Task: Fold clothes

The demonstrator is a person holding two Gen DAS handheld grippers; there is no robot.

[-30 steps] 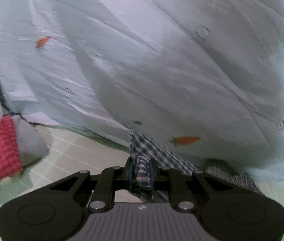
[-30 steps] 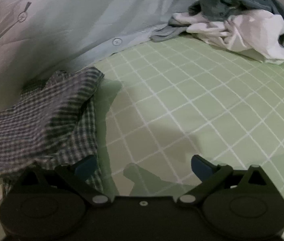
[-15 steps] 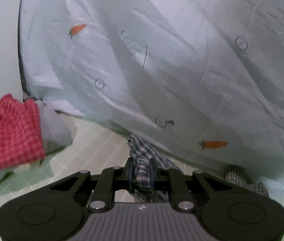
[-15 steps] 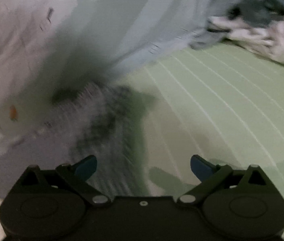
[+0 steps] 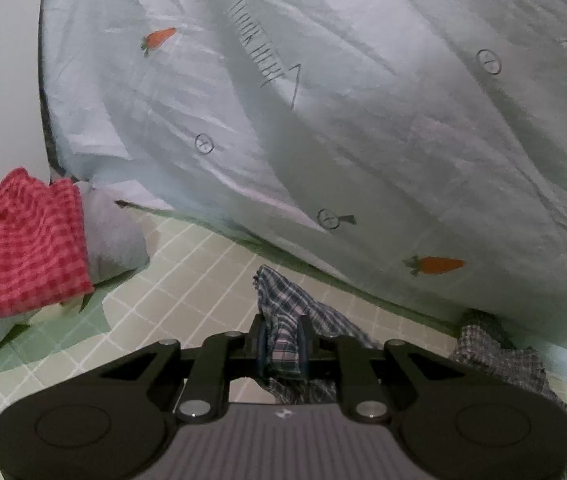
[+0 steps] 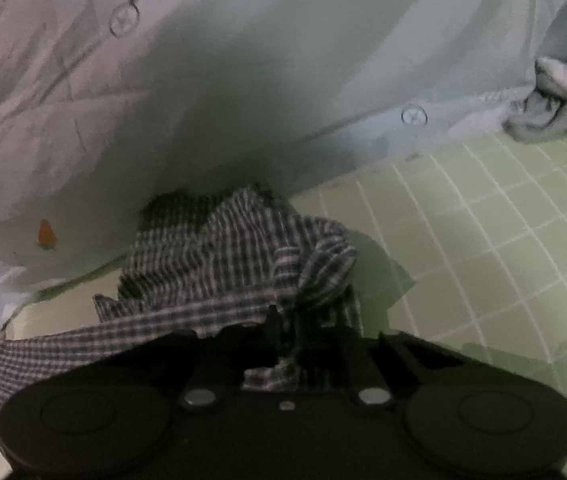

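Plaid garment pinched both ends, not folded.
L wrist: left gripper (image 5: pixel 282 346) jaws clamped on plaid garment (image 5: pixel 283 304), lifted off green grid sheet (image 5: pixel 187 272); red checked cloth (image 5: pixel 19 244) lies aside. R wrist: right gripper (image 6: pixel 283 344) jaws closed on bunched plaid garment (image 6: pixel 239 252); clothes pile (image 6: pixel 559 100) far off, unfolded.

Green grid-lined surface (image 6: pixel 483 240), pale printed quilt (image 5: pixel 363 120), possibly bedding.

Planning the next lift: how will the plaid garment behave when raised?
Likely floppy: the plaid garment bunches and folds between both grips. Probably light, since a thin band spans unsupported. It may sag in the middle, so spreading the grips apart should help.
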